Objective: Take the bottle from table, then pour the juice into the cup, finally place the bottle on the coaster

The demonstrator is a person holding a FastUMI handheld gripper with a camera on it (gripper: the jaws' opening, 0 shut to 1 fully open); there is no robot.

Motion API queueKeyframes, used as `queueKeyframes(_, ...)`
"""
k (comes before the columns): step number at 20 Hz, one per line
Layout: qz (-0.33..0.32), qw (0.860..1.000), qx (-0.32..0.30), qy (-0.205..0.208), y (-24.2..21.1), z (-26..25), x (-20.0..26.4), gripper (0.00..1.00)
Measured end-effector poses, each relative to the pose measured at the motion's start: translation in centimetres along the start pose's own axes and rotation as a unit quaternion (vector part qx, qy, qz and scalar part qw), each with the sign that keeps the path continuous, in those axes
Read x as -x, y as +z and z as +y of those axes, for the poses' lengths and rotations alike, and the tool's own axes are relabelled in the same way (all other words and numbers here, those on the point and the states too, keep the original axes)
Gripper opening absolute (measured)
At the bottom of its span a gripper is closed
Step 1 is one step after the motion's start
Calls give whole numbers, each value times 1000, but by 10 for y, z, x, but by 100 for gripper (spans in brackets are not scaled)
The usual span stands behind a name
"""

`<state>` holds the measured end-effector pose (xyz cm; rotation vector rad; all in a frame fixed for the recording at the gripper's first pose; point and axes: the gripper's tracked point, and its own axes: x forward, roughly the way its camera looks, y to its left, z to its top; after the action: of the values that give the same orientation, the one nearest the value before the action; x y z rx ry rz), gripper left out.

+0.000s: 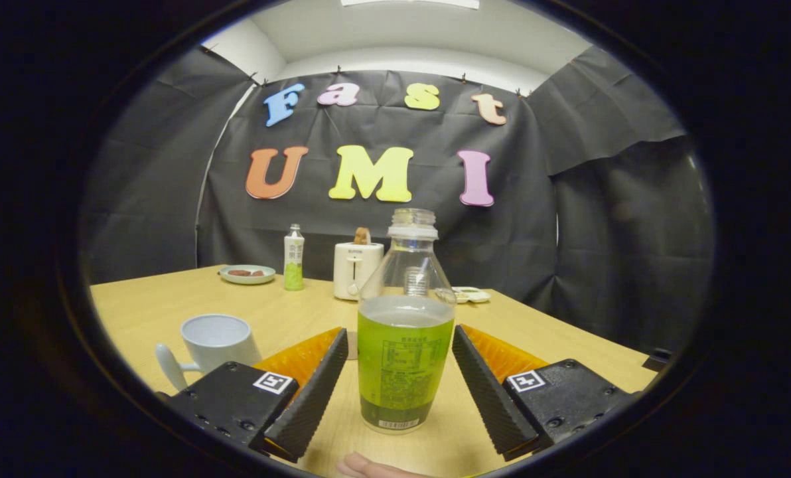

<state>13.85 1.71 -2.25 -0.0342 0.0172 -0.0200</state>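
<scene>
My tongs (401, 372) spread wide, gripping nothing. Bottle (405, 332) stands upright on the tabletop (170, 299) between the fingers, touching neither, cap off, green juice inside. Cup (215, 342) sits beside my left finger.

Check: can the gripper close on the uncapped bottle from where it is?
Probably yes. The gripper is open, and the bottle stands upright on the table between the fingers, a gap on each side. Nothing sits between fingers and bottle; the cup is off to one side.
</scene>
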Motion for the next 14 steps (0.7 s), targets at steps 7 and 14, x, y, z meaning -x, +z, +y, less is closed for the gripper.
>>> queueKeyframes(7, 32, 999, -44, -2, -3, -4, -7, 80)
queueKeyframes(14, 13, 999, -28, -17, 19, -21, 22, 80)
